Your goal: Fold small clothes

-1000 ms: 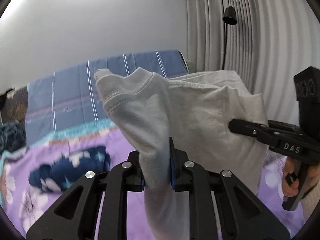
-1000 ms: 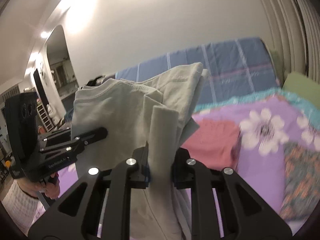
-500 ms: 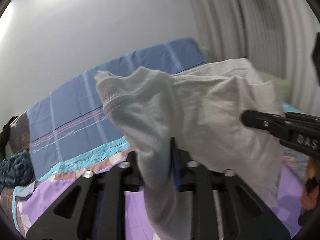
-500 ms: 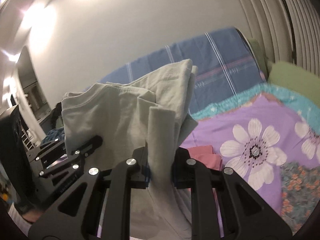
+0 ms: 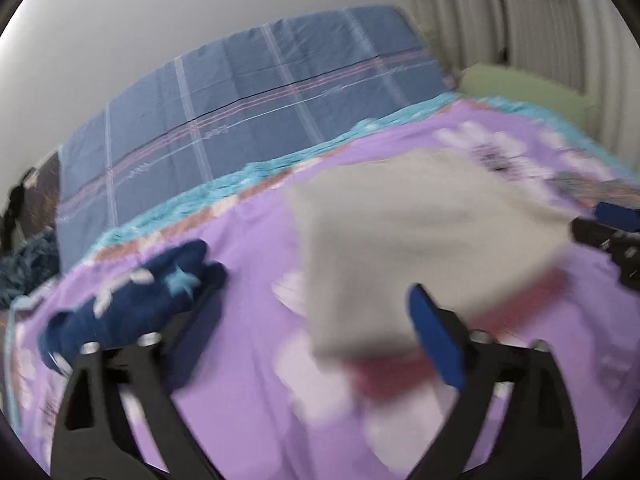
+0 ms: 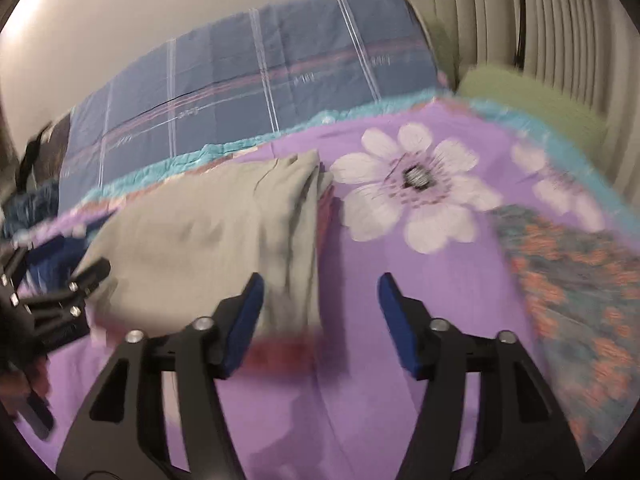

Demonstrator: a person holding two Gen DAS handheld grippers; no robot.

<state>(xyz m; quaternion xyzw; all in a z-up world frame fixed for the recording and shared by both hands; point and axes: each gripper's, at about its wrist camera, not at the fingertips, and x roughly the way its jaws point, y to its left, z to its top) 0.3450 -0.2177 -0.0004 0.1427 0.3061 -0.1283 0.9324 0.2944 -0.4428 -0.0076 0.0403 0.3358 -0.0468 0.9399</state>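
Note:
A folded grey garment (image 5: pixel 420 236) (image 6: pixel 208 240) lies on a red garment (image 5: pixel 400 372) (image 6: pixel 280 352) on the purple flowered bedspread (image 6: pixel 360 400). My left gripper (image 5: pixel 316 312) hovers just over its near left corner, its jaws opening wide, the pads off the cloth. At the garment's near right edge my right gripper (image 6: pixel 320 308) is also opening; the cloth's edge lies between its blue pads (image 6: pixel 244 320) without being pressed. Each gripper shows at the edge of the other's view: the right gripper (image 5: pixel 608 236), the left gripper (image 6: pixel 52 300). Both views are blurred.
A navy garment with white stars (image 5: pixel 128 304) lies left of the grey one. A blue striped sheet (image 6: pixel 248 92) covers the head of the bed, with a green pillow (image 6: pixel 532 96) and curtain (image 6: pixel 560 20) at the right. A floral patch (image 6: pixel 580 280) lies at right.
Both grippers came down to the bed with the grey garment, which hung between them before. Both have let go of it, and it now lies flat on the red garment.

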